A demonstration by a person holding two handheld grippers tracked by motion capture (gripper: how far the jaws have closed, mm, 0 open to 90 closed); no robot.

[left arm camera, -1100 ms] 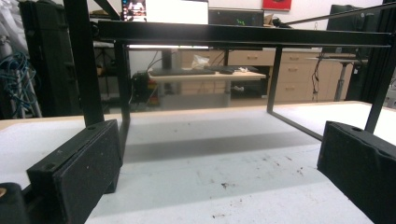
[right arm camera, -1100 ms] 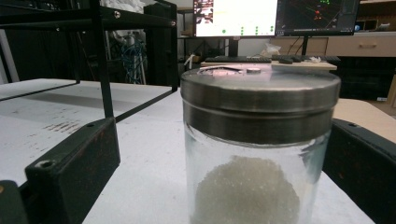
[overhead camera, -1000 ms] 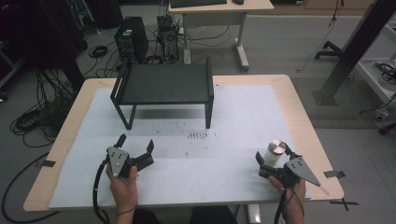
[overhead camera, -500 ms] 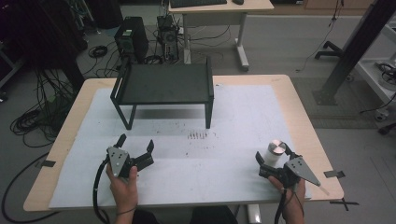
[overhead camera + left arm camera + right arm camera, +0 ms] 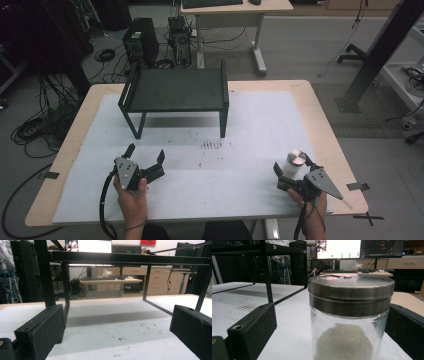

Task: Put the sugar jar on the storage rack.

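Observation:
A glass jar (image 5: 294, 164) with a metal lid stands near the table's front right corner. In the right gripper view, white granules show inside the jar (image 5: 350, 315). My right gripper (image 5: 292, 169) is open, with one jaw on each side of the jar; the left jaw stands clear of the glass. My left gripper (image 5: 146, 152) is open at the front left of the table, low over the white mat, with nothing between its jaws. A black metal stand (image 5: 175, 90) sits at the back of the table, straight ahead of the left gripper as the stand (image 5: 130, 258) in its view.
A white mat (image 5: 250, 125) covers most of the wooden table (image 5: 320, 115). Small dark marks (image 5: 212, 145) lie mid-mat. Beyond the table are a desk (image 5: 235, 10), a computer tower (image 5: 141, 45) and floor cables (image 5: 40, 125). A black post (image 5: 380, 50) rises at right.

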